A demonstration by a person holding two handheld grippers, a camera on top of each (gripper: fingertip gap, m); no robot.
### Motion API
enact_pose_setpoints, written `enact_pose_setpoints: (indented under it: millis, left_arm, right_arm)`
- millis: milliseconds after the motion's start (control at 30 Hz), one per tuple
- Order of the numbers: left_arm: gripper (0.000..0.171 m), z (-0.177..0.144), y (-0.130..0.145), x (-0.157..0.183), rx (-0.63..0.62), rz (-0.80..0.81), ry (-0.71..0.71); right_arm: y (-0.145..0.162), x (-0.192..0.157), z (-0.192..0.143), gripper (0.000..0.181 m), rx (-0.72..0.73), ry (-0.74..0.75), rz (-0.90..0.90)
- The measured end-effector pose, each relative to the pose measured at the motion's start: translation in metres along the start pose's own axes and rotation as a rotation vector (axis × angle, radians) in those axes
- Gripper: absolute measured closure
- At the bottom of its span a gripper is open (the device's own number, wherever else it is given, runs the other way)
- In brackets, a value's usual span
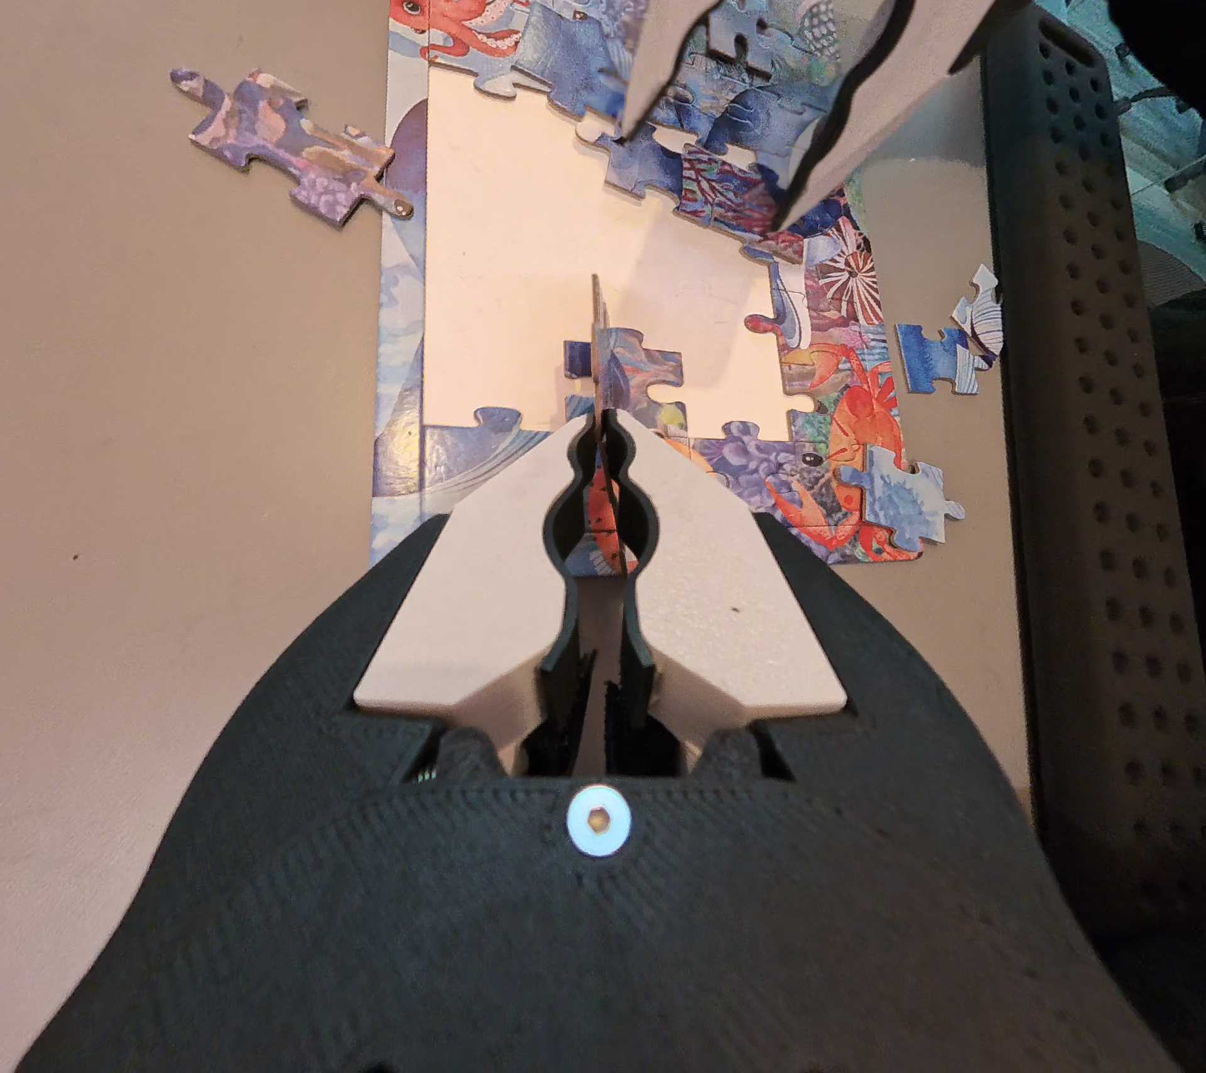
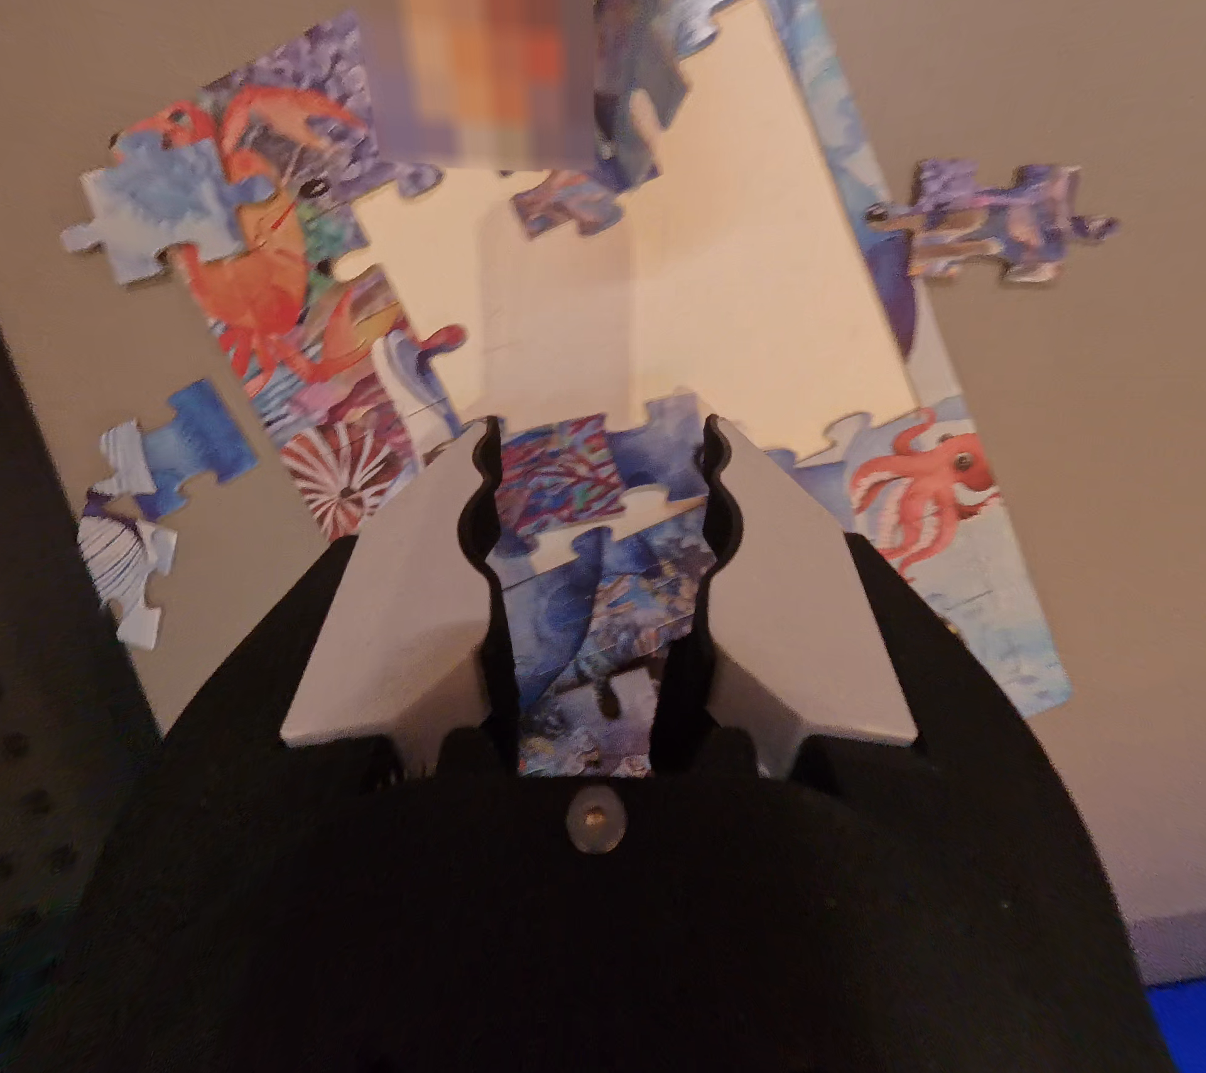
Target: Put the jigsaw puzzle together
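No readable writing. Left gripper (image 1: 603, 421) is clamped on a puzzle piece (image 1: 603, 363) held edge-on over the puzzle tray (image 1: 522, 206)'s bare centre. Right gripper (image 2: 603, 428) gapes empty above assembled sea-creature pieces. A purple loose piece (image 1: 290, 144) lies beside the tray.

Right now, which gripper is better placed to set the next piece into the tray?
Left. The left gripper already pinches a puzzle piece edge-up over the tray's bare area; the right gripper is open and empty.

Left claw (image 1: 603, 421) pinching puzzle piece (image 1: 602, 353) edge-on, seemingly above tray (image 1: 522, 232).
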State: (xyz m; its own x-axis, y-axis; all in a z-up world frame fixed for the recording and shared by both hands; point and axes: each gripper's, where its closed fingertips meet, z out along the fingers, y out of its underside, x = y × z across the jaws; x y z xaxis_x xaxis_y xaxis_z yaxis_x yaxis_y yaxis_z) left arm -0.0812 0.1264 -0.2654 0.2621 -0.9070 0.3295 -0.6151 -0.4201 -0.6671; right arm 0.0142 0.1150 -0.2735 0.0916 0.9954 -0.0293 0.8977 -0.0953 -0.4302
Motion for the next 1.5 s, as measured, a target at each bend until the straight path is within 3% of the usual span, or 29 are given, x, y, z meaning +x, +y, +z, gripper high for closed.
enact_pose_setpoints:
  millis: [133, 467, 700, 933, 1500]
  left_arm:
    - [0.171, 0.0, 0.0, 0.002, -0.006, 0.005, -0.005]
    - [0.171, -0.001, 0.001, 0.0, -0.002, 0.002, 0.0]
    - [0.171, -0.001, 0.001, 0.001, -0.004, 0.001, -0.001]
    - [0.171, 0.0, 0.001, 0.001, -0.002, 0.001, 0.002]
    - [0.171, -0.015, 0.007, -0.011, 0.017, -0.035, -0.043]
  right_arm:
    - [0.02, -0.013, 0.004, 0.115, -0.025, -0.016, 0.007]
    - [0.031, -0.015, -0.006, 0.112, -0.012, 0.015, 0.054]
    - [0.031, -0.017, 0.003, 0.132, 0.007, 0.007, 0.053]
    - [0.03, -0.017, 0.003, 0.133, 0.016, 0.005, 0.05]
    - [-0.029, -0.015, 0.015, 0.133, 0.061, 0.028, -0.131]
